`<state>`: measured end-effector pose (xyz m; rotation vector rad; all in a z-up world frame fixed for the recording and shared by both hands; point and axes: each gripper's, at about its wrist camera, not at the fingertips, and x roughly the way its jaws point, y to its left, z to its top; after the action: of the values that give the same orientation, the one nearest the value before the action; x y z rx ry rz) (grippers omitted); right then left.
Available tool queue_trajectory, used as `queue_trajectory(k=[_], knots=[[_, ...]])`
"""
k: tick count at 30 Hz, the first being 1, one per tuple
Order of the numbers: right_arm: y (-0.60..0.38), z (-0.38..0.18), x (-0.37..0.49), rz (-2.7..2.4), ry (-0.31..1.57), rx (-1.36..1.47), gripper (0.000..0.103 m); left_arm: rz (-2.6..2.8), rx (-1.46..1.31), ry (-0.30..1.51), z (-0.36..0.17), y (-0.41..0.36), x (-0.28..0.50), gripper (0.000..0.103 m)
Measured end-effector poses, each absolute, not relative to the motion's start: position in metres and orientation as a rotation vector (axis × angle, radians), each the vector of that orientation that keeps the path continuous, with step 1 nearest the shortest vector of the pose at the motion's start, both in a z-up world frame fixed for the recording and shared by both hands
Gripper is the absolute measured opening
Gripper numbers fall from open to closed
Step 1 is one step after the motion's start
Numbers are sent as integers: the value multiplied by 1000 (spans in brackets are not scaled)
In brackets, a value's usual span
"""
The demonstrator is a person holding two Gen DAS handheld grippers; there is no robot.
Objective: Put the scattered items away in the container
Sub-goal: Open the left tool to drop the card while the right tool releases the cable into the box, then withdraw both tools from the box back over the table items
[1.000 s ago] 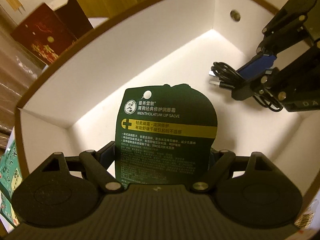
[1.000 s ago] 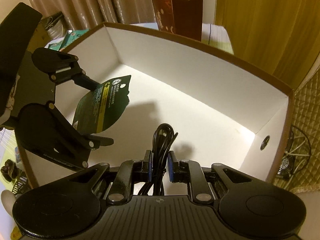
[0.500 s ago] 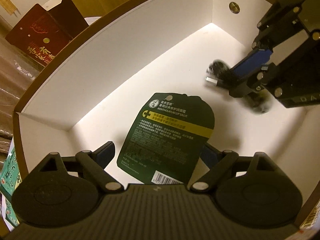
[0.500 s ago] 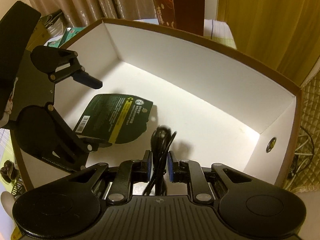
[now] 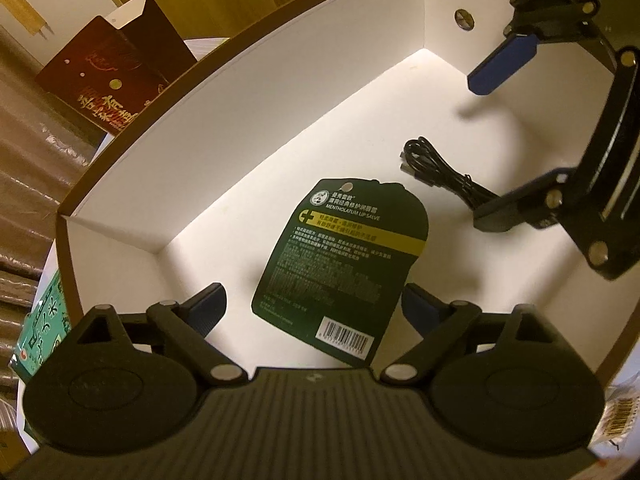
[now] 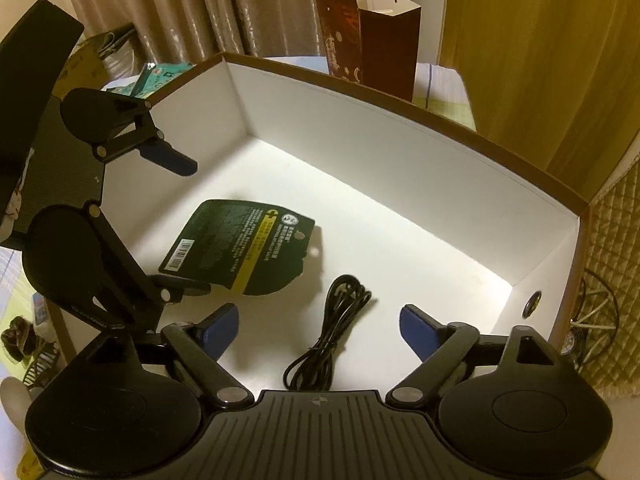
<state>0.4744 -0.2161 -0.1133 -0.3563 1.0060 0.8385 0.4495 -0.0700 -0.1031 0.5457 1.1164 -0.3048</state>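
Observation:
A dark green lip-salve card [image 5: 344, 252] lies flat on the white floor of the brown-rimmed box [image 5: 240, 112]. My left gripper [image 5: 314, 300] hovers over the card's near end, its jaws opening wide, pads clear of the card. A bundled black cable [image 6: 340, 308] lies on the box floor [image 6: 400, 152] under my right gripper [image 6: 318, 318], whose jaws are opening and touch nothing. From the right wrist view the card [image 6: 240, 244] rests below the left gripper [image 6: 194, 228]. The left wrist view shows the cable [image 5: 440, 172] beside the right gripper [image 5: 478, 148].
A dark red gift bag [image 6: 380, 40] stands behind the box's far wall. Green printed packets [image 5: 40, 332] lie outside the box's left wall. Curtains hang behind. A round metal eyelet [image 5: 463, 19] sits in the box's right end wall.
The card left the left gripper's fingers and dropped flat onto the box floor. The right gripper went from shut on the cable to wide open, and the cable fell to the floor.

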Motion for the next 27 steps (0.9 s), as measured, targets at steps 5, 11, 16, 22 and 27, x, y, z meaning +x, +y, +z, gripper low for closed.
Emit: queue_trajectory(k=[5,11,16,22,27], knots=[[-215,-110,466,817,996,-354,95,-292,547,1115,-96,-67,442,93],[-217,-105,456,816,981,-359,98,-271,532,1095,-83,-64,435,93],[-222,-98,447,799,958,-360,99,-253,512,1068,-68,-63,424,93],[-228,-86,435,780,925,-351,101,-232,474,1023,-44,-59,405,93],[-232,-70,417,770,879,-345,101,-221,442,976,-23,-56,381,93]])
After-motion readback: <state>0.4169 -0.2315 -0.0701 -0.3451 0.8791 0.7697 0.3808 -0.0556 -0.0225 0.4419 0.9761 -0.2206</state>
